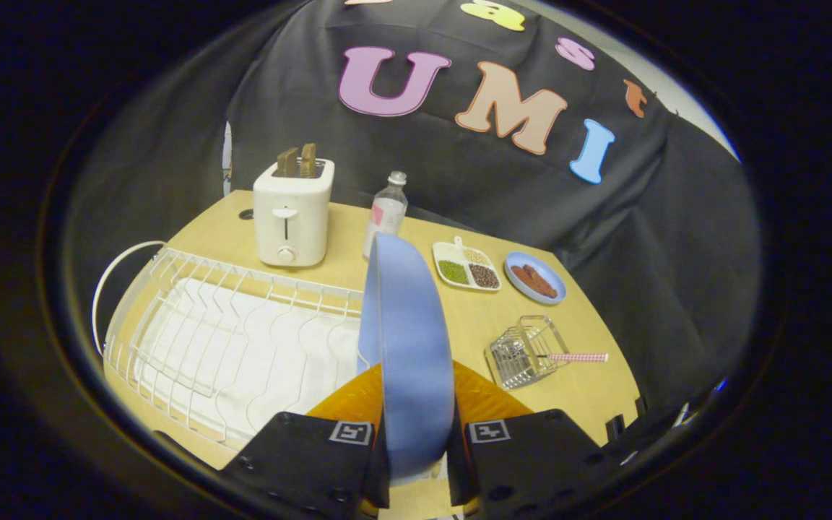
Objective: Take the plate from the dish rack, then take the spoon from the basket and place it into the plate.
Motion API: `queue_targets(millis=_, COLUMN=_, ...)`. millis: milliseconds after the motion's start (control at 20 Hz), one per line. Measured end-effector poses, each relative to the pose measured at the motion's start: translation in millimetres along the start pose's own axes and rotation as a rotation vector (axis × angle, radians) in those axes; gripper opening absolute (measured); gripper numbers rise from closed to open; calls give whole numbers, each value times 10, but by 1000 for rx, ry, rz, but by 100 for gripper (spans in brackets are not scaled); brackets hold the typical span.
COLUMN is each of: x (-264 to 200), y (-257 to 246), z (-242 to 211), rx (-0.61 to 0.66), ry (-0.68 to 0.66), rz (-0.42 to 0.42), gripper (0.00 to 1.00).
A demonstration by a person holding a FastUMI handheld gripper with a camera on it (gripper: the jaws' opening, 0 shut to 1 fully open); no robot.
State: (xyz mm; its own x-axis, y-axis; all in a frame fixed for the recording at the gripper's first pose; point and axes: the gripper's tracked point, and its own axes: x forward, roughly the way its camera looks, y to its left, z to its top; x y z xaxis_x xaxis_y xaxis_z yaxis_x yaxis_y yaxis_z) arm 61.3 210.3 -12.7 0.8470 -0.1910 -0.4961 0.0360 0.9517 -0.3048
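Observation:
A light blue plate (407, 339) stands on edge between my two fingers, and my gripper (416, 419) is shut on it, holding it above the table. The white wire dish rack (228, 339) lies to the left of the fingers, with no dishes in its slots. To the right of the fingers a small wire basket (524, 352) lies tipped on its side on the wooden table (575, 383). A spoon with a pink checked handle (578, 357) pokes out of the basket toward the right.
A white toaster (292, 213) with two slices stands beyond the rack. A clear bottle (386, 209) is behind the plate. A divided dish of beans (466, 267) and a small blue plate with brown food (535, 278) sit at the back right.

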Motion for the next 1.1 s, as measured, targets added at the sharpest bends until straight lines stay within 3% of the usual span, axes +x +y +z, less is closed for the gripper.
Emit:
queue_targets(millis=200, x=-51, y=-79, z=125, rx=-133, ry=-44, rz=-75, gripper=32)
queue_targets(millis=500, x=-129, y=-123, z=235, rx=-169, ry=-65, rz=-124, gripper=31)
queue_targets(millis=850, x=-537, y=-160, z=585, rx=-54, ry=-168, rz=-57, gripper=31)
queue_targets(millis=1000, x=-783, y=-371, z=617, rx=45, ry=-211, rz=-34, gripper=31)
queue_targets(millis=1100, x=-953, y=-659, z=601, rx=104, ry=-231, rz=-62, gripper=31)
